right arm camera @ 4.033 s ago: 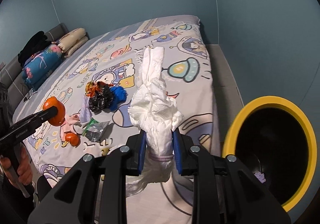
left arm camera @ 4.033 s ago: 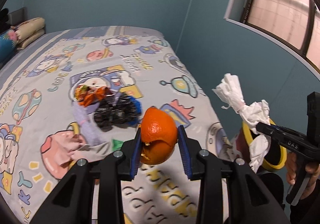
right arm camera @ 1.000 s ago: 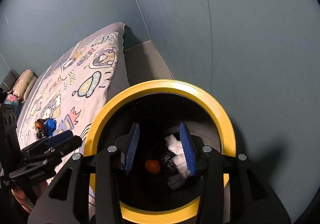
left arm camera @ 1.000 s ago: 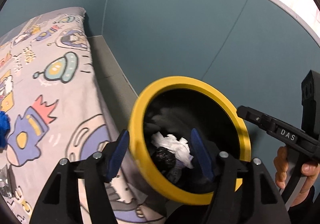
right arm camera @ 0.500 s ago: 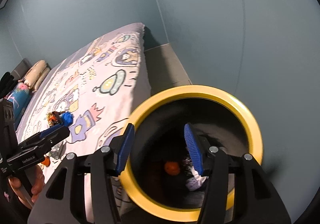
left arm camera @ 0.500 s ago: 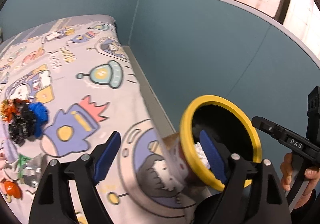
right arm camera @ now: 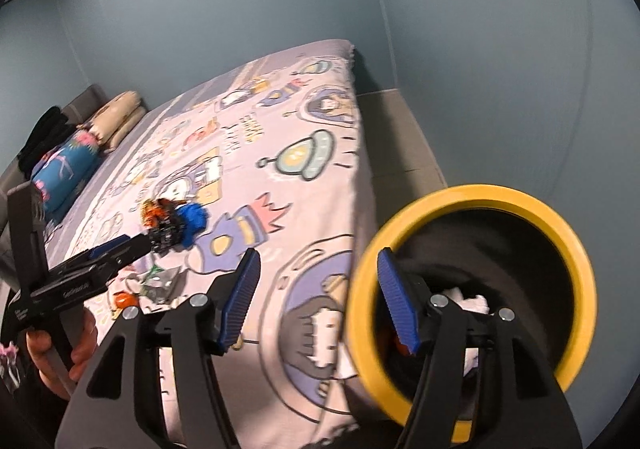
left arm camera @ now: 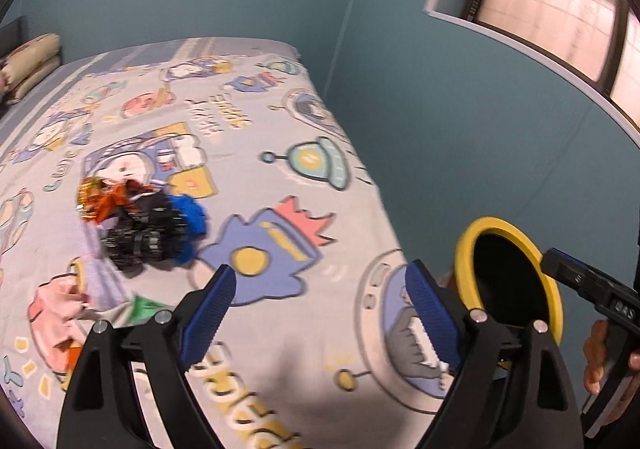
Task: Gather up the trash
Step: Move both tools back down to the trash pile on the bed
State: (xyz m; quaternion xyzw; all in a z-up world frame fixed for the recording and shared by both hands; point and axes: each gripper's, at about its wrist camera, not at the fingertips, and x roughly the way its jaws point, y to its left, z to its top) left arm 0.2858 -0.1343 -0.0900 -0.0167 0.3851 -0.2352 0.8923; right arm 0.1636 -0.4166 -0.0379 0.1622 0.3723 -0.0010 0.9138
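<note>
Your left tongs (left arm camera: 320, 303) and right tongs (right arm camera: 316, 289) are opening, empty, above the bed (left arm camera: 260, 121); the yellow-rimmed bin (right arm camera: 472, 201) sits right of both.

"DAS" — faintly legible on the right gripper (left arm camera: 576, 281).

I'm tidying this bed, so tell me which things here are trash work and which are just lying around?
Part of the job:
- bin, tissue inside
- wrapper pile on the bed
- orange peel
- clear bag
- left gripper, right gripper, both empty, jaws opening

Just there:
- bedsheet
- pillows
- window
</note>
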